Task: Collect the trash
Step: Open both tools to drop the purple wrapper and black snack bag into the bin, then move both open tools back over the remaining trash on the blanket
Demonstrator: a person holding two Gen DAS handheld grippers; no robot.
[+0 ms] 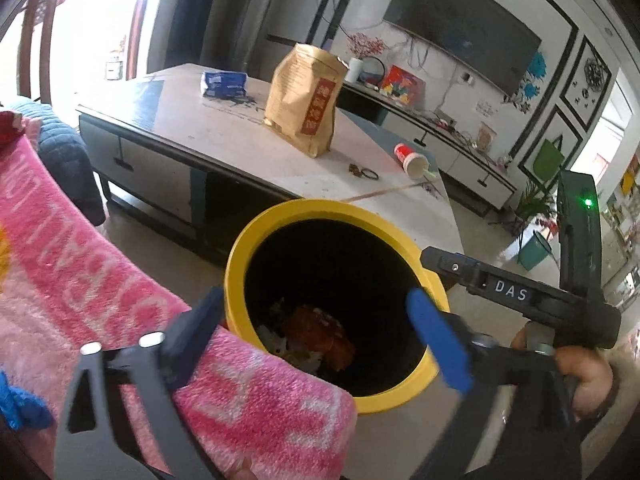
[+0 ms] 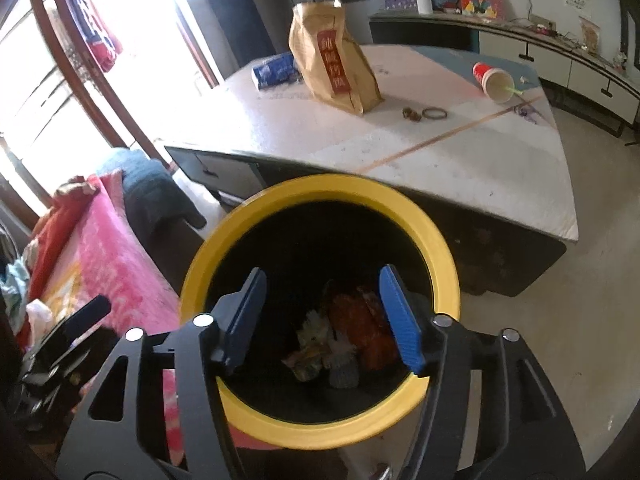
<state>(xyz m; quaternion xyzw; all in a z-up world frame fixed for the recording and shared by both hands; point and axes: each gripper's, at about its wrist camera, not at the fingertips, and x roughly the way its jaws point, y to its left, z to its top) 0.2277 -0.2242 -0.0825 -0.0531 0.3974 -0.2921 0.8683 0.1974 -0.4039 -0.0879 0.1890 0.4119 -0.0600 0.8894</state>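
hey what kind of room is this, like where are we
Most likely a home living room. A large flat television hangs on a decorated wall above a long low cabinet, a low coffee table sits in the middle, and a pink blanket covers what looks like a sofa.

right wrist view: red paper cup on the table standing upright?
No. The red paper cup lies on its side on the table, open mouth and green straw facing right.
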